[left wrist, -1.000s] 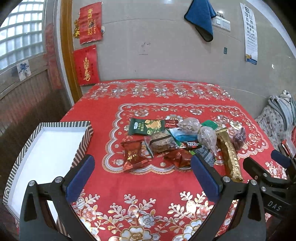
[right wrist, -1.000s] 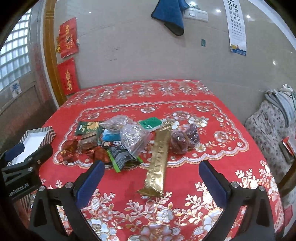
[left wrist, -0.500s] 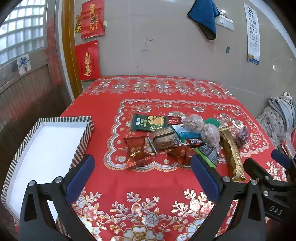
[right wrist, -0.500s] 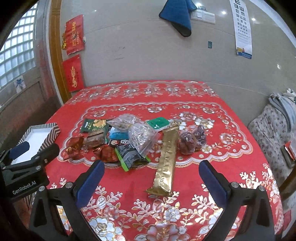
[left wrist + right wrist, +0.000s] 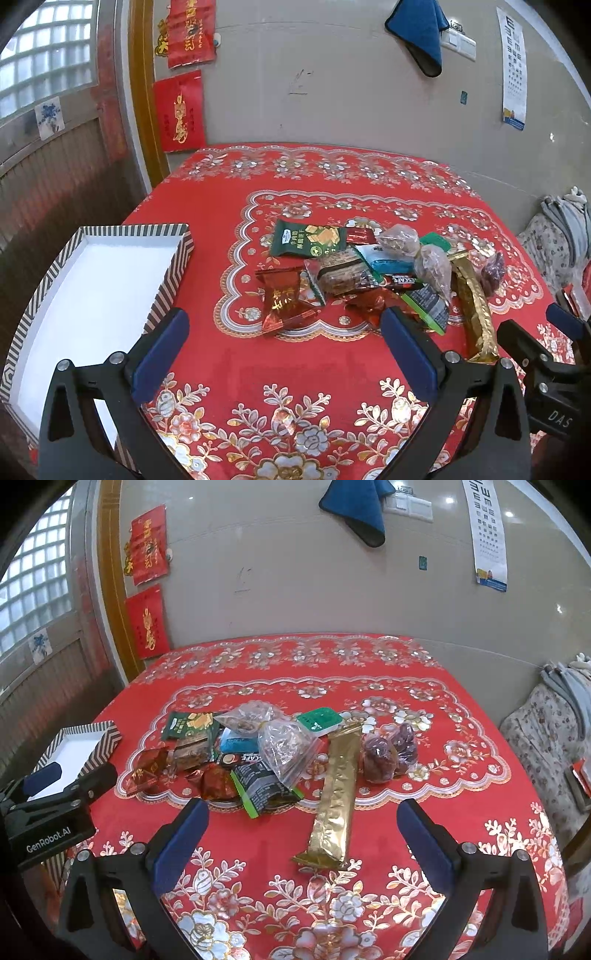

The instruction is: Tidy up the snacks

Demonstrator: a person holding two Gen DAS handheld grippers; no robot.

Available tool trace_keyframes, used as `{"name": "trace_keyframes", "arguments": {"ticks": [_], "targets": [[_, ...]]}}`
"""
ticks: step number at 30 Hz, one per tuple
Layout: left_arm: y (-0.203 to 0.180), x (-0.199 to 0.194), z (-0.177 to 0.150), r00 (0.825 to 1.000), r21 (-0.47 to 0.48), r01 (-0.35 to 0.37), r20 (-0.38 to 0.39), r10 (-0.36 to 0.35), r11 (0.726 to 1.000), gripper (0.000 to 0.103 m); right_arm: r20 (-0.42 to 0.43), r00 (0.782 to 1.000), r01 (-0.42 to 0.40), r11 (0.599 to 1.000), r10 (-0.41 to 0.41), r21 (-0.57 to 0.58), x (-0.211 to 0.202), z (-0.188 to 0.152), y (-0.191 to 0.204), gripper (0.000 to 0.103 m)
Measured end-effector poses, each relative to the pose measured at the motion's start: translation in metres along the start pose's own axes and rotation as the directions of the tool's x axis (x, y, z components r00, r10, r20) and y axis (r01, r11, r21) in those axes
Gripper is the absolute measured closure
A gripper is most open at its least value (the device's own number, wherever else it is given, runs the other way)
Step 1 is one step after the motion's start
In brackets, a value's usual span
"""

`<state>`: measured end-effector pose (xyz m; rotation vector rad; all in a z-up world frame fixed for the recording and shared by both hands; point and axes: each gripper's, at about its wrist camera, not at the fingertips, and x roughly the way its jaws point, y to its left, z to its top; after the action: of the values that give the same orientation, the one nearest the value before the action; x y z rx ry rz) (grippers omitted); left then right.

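A heap of snacks lies mid-table on the red flowered cloth: a green packet (image 5: 308,242), a red candy wrapper (image 5: 282,299), a brown wrapped cake (image 5: 341,271), clear bags of nuts (image 5: 286,749), a long gold packet (image 5: 338,794) and dark red wrapped fruits (image 5: 388,753). An empty white box with striped walls (image 5: 173,266) sits at the table's left edge. My left gripper (image 5: 284,350) hovers open short of the red candy wrapper. My right gripper (image 5: 303,834) hangs open above the gold packet's near end. Neither holds anything.
The table's far edge meets a grey wall (image 5: 332,602) with red hangings (image 5: 179,110) and a blue cloth (image 5: 354,506). A pile of fabric (image 5: 554,716) lies on the right past the table. Bare cloth (image 5: 295,893) shows near the front.
Both grippers have drawn slightly back and risen, so the snack heap sits a little farther off in each view. Both stay open; no snack has moved.
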<state>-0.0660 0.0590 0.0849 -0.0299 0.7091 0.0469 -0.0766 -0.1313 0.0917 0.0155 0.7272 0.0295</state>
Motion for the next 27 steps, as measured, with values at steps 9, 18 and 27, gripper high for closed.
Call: {"name": "trace_keyframes", "arguments": {"ticks": [9, 18, 27], "targets": [[0.003, 0.002, 0.0, 1.0, -0.004, 0.003, -0.004, -0.003, 1.0, 0.0, -0.006, 1.0, -0.006, 1.0, 0.006, -0.002, 0.002, 0.0, 0.002, 0.001], [0.004, 0.005, -0.002, 1.0, -0.006, 0.002, -0.006, -0.002, 1.0, 0.0, -0.014, 1.0, -0.013, 1.0, 0.013, -0.007, 0.005, -0.002, 0.004, 0.001], [0.008, 0.011, -0.004, 1.0, -0.013, 0.0, -0.025, 0.0, 1.0, 0.0, -0.031, 0.999, -0.022, 1.0, 0.022, -0.005, 0.012, -0.003, 0.005, 0.001]]}}
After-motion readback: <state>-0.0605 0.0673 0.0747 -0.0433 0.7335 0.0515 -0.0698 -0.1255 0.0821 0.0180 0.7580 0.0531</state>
